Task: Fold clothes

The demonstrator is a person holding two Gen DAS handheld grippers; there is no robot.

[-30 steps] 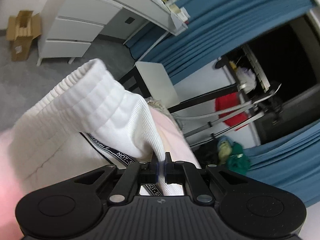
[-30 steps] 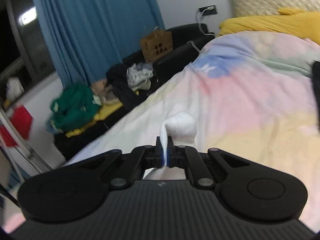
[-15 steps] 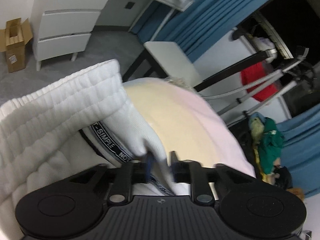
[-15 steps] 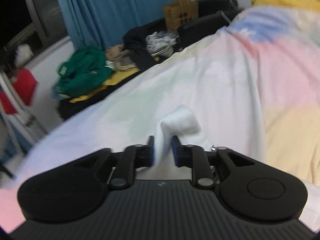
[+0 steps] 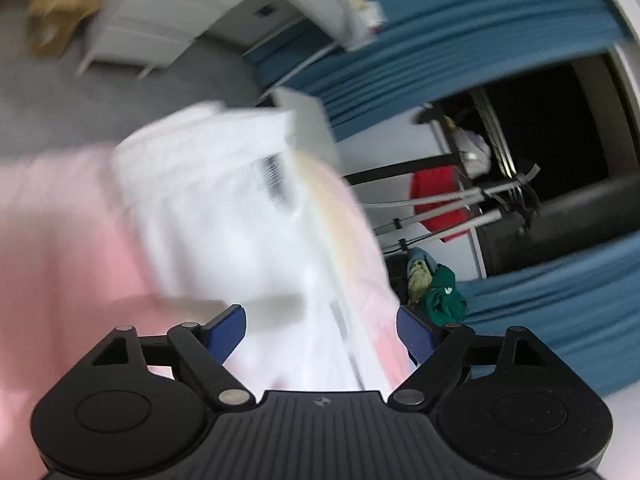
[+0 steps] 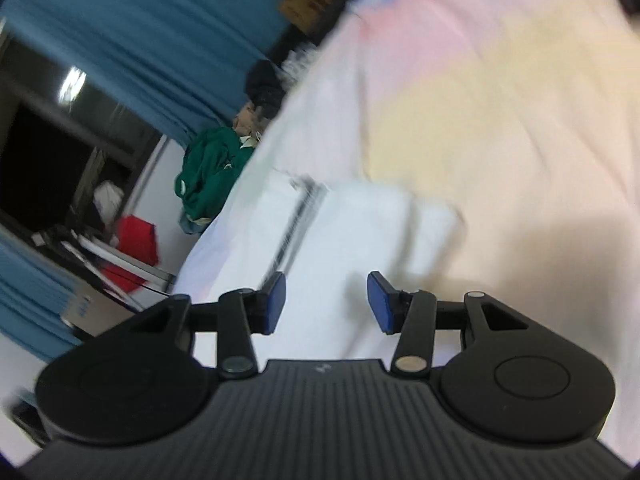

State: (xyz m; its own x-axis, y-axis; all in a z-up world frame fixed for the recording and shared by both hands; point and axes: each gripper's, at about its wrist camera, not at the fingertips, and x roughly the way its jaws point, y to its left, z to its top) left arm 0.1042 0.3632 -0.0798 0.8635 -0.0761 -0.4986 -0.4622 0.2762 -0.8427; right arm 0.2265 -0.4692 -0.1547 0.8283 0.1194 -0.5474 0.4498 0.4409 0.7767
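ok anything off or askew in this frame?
Nothing damaged or spilled. The white garment lies on the pastel bedspread, both grippers open above it. A clothes heap sits beside the bed; heavy motion blur.

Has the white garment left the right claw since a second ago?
Yes. The right claw is now open, and the white garment lies released on the bedspread.

Both views motion-blurred — even indoor light, fisheye-warped edges.

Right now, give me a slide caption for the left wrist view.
Left gripper open above the blurred white garment lying on the pastel bedspread.
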